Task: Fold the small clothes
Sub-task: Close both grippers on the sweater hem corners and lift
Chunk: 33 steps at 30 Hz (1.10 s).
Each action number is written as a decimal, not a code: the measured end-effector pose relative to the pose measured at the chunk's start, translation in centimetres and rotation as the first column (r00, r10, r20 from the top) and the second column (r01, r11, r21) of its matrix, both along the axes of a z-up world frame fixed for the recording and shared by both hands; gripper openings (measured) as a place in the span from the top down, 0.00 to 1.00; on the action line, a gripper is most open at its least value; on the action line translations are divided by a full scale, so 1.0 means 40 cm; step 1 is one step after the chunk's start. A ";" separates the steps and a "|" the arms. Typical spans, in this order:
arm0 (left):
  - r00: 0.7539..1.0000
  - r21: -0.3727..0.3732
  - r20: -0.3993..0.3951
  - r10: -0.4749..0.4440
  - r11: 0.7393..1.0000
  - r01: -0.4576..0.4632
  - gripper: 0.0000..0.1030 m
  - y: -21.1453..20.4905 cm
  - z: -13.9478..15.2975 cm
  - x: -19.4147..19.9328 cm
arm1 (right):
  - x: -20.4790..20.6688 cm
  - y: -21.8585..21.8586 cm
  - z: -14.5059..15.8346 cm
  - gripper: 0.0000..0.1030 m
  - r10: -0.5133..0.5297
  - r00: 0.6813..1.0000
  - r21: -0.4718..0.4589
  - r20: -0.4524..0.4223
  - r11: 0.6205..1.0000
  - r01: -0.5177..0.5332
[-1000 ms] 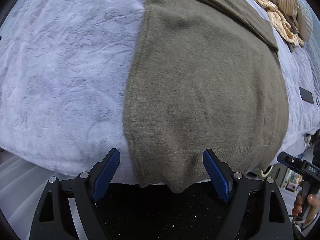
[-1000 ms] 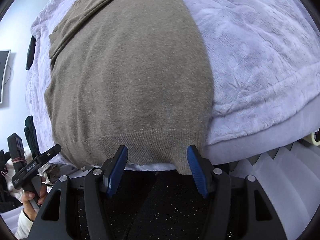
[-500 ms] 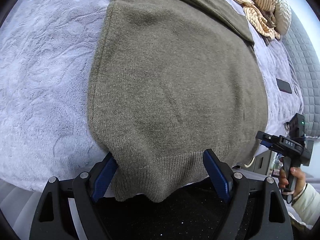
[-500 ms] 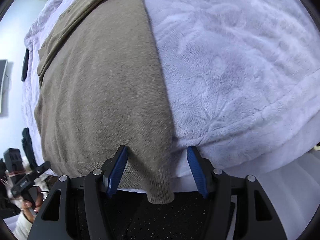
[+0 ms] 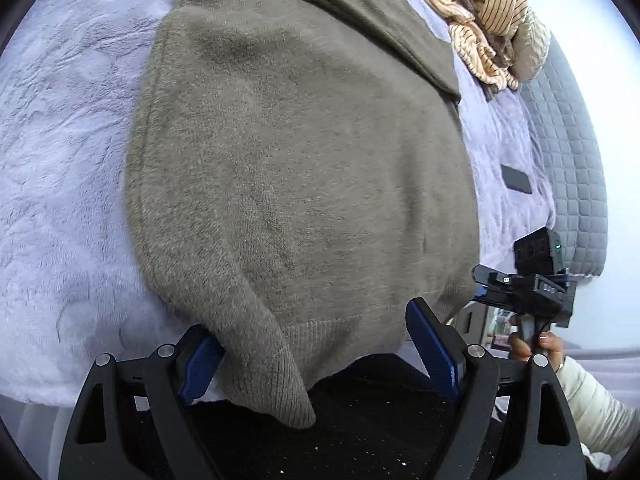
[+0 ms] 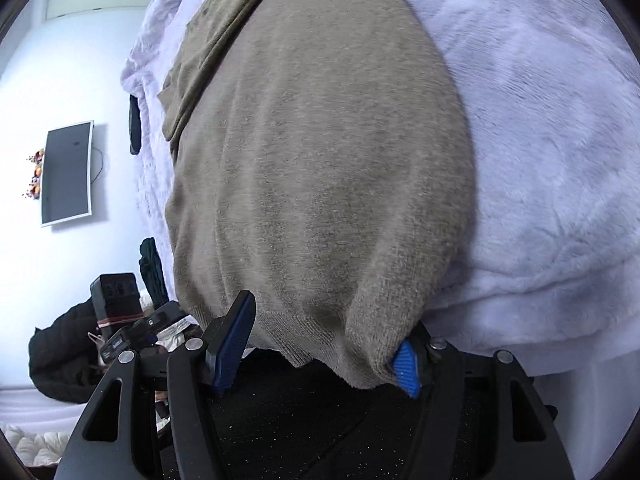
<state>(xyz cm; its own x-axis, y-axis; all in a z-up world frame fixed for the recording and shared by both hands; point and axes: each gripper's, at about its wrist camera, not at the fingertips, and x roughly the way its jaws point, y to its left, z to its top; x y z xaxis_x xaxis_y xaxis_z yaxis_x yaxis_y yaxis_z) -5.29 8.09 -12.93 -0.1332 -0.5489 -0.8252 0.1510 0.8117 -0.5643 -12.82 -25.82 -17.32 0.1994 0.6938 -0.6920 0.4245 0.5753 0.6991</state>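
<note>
An olive-brown knit sweater (image 5: 304, 184) lies flat on a pale lilac plush blanket (image 5: 60, 160), its ribbed hem toward me. My left gripper (image 5: 320, 348) is open, its blue pads on either side of the hem's left corner, which droops between the jaws. In the right wrist view the same sweater (image 6: 320, 160) fills the middle. My right gripper (image 6: 324, 348) is open around the hem's right corner, which hangs between the pads. A folded sleeve crosses the far end of the sweater. The right gripper also shows in the left wrist view (image 5: 528, 292).
A heap of striped tan clothes (image 5: 488, 20) lies at the far right of the bed. A dark phone (image 5: 516, 180) rests on the blanket beside a grey quilted headboard (image 5: 576, 168). A wall screen (image 6: 66, 172) and a dark garment pile (image 6: 60, 356) lie left of the bed.
Both grippers have moved inward onto the hem corners; the left one shifted right, the right one left. The hem corners now bunch and droop between the open jaws.
</note>
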 end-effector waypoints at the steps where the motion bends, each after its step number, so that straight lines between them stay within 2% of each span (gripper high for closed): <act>1: 1.000 0.029 0.005 -0.010 1.000 0.010 0.17 -0.002 -0.008 0.002 | 0.006 0.005 -0.003 0.35 0.007 1.000 -0.007 -0.005 1.000 -0.007; 7: 0.998 0.087 0.021 -0.065 0.994 0.063 0.17 -0.009 -0.030 -0.007 | -0.006 -0.003 -0.033 0.35 0.056 0.998 -0.064 -0.042 0.996 -0.059; 10: 0.997 0.120 0.020 -0.070 0.990 0.068 0.18 -0.027 -0.034 0.001 | -0.021 -0.018 -0.056 0.35 0.042 0.996 -0.057 -0.077 0.997 -0.047; 11: 0.998 0.128 0.023 -0.067 0.990 0.063 0.21 -0.029 -0.032 0.003 | -0.028 -0.027 -0.062 0.41 0.033 0.996 -0.049 -0.084 0.998 -0.038; 12: 0.997 0.137 0.031 -0.065 0.989 0.060 0.33 -0.031 -0.030 0.004 | -0.031 -0.028 -0.061 0.49 0.021 0.996 -0.043 -0.084 0.999 -0.025; 13: 0.997 0.146 0.039 -0.065 0.988 0.058 0.48 -0.029 -0.027 0.004 | -0.031 -0.026 -0.058 0.69 0.015 0.997 -0.033 -0.080 0.999 -0.017; 14: 0.997 0.134 0.041 -0.058 0.990 0.052 0.58 -0.032 -0.025 0.006 | -0.033 -0.025 -0.054 0.81 0.012 0.997 -0.023 -0.077 1.000 -0.013; 15: 0.999 0.098 0.028 -0.042 0.994 0.039 0.77 -0.025 -0.025 0.009 | -0.033 -0.025 -0.047 0.85 0.012 0.998 -0.019 -0.068 1.000 -0.013; 16: 0.999 0.074 0.016 -0.031 0.997 0.029 0.80 -0.011 -0.027 0.009 | -0.032 -0.024 -0.037 0.88 0.015 0.999 -0.011 -0.052 1.000 -0.015; 24: 0.998 -0.064 0.017 0.065 0.996 -0.063 0.85 0.037 0.038 0.043 | 0.020 -0.039 0.059 0.89 -0.072 0.994 0.142 0.079 0.988 0.060; 33: 0.973 -0.171 0.114 0.202 0.969 -0.181 0.85 0.030 0.166 0.197 | 0.176 -0.091 0.181 0.89 -0.167 0.962 0.256 0.214 0.960 0.110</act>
